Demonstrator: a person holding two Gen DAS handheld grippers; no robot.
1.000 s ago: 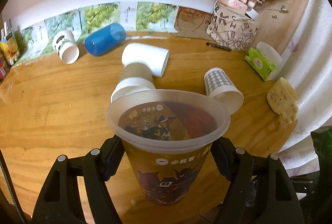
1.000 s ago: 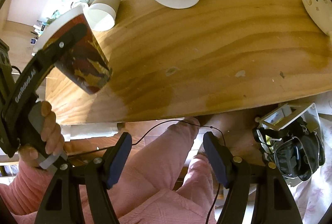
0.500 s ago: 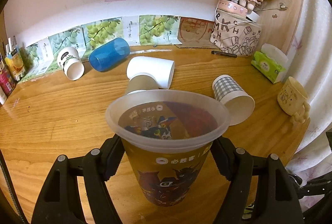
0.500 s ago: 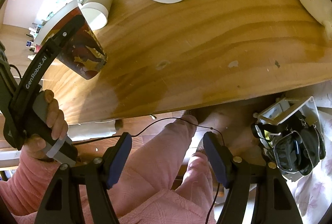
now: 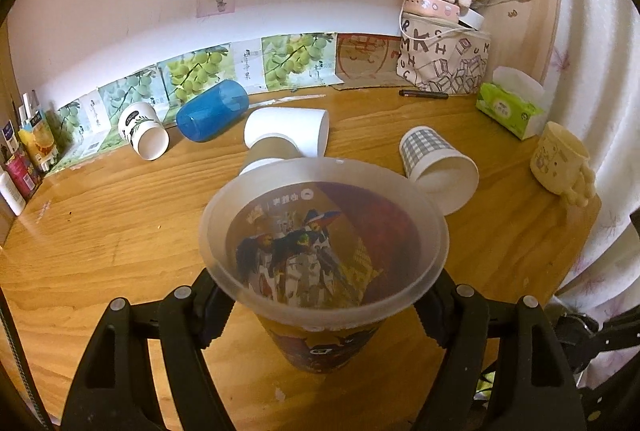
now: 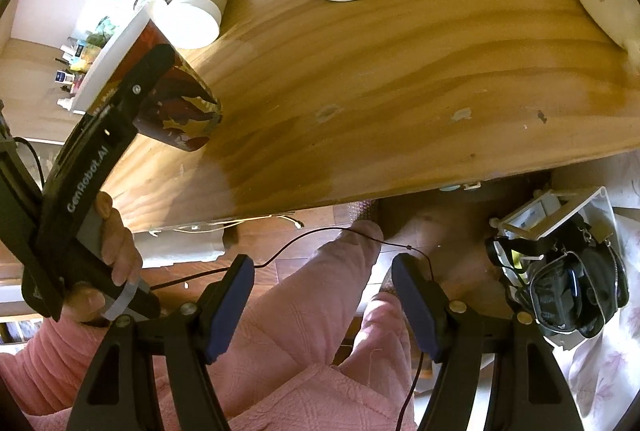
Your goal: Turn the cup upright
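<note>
The left gripper [image 5: 320,307] was clamped on the printed cup [image 5: 320,271], mouth up, low over the near part of the table [image 5: 100,231]. The right gripper [image 6: 322,301] hung apart and empty off the table's edge

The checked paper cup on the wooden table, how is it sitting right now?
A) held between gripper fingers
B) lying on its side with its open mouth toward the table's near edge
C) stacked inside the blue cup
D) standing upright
B: the checked paper cup lies on its side on the table, its white mouth facing the near edge, apart from the left gripper clamping the printed cup.
</note>
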